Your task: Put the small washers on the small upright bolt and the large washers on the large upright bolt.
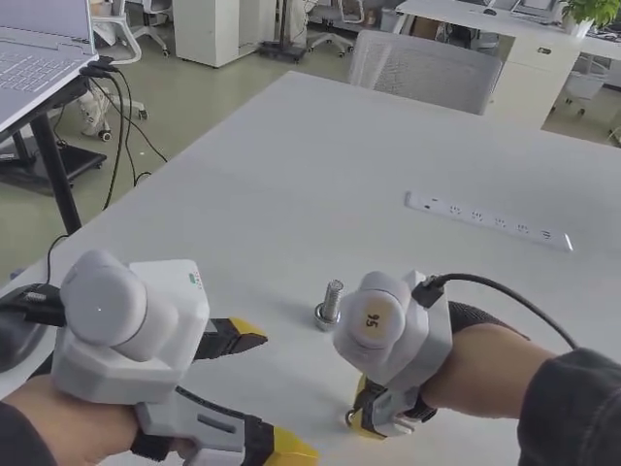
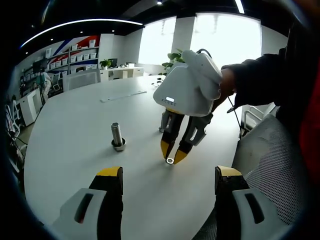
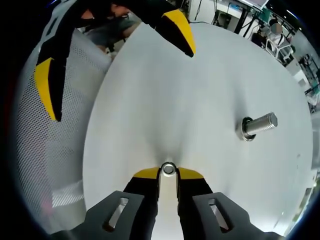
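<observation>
One upright steel bolt (image 1: 331,300) stands on the white table (image 1: 291,175), with a washer ring around its base. My right gripper (image 1: 357,416) hangs near the table's front edge, just in front of the bolt, shut on a metal washer (image 3: 168,168) pinched at its yellow tips. The left gripper view shows that washer (image 2: 170,160) held just above the tabletop, with the bolt (image 2: 117,136) to its left. My left gripper (image 1: 272,393) is open and holds nothing, its jaws pointing toward the right gripper. In the right gripper view the bolt (image 3: 257,125) lies off to the right.
A white power strip (image 1: 490,218) lies on the table beyond the bolt. A laptop (image 1: 39,49) sits on a stand at the far left with cables hanging. A mesh chair (image 1: 422,68) stands at the table's far end.
</observation>
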Demonstrator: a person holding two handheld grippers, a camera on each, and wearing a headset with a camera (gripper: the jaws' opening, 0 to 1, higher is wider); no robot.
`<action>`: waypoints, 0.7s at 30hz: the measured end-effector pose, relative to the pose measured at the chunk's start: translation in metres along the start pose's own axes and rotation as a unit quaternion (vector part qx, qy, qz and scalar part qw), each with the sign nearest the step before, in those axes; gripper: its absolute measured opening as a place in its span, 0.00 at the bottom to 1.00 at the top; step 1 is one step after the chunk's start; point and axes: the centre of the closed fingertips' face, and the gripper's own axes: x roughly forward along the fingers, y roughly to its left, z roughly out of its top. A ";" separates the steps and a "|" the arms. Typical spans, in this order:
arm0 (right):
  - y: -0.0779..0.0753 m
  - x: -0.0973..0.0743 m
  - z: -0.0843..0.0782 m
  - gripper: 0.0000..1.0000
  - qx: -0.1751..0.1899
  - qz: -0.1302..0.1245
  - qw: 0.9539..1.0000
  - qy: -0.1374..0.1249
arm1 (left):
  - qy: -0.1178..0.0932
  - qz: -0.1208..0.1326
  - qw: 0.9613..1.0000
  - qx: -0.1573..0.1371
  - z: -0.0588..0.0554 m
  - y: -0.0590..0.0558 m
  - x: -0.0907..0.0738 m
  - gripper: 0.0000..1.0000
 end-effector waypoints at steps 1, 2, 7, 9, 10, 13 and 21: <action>0.000 -0.001 -0.001 0.14 0.001 -0.001 1.000 0.000 | 0.000 0.000 1.000 0.000 0.000 0.000 0.000 0.74; -0.001 -0.001 -0.002 0.14 0.003 -0.002 1.000 0.000 | 0.000 0.000 1.000 0.000 0.000 0.000 0.000 0.74; -0.001 -0.003 -0.010 0.14 0.011 -0.003 1.000 0.003 | 0.001 -0.002 1.000 0.001 -0.001 -0.001 0.000 0.74; -0.001 -0.005 -0.013 0.14 0.013 -0.005 1.000 0.004 | 0.001 -0.002 1.000 0.001 -0.001 -0.001 0.000 0.74; -0.001 -0.006 -0.015 0.14 0.013 -0.006 1.000 0.005 | 0.002 -0.002 1.000 0.001 -0.002 -0.001 0.000 0.74; -0.002 -0.010 -0.021 0.14 0.018 -0.008 1.000 0.007 | 0.002 -0.003 1.000 0.001 -0.002 -0.001 0.001 0.74; -0.004 -0.016 -0.034 0.14 0.032 -0.012 0.999 0.010 | 0.003 -0.003 1.000 0.002 -0.003 -0.001 0.001 0.74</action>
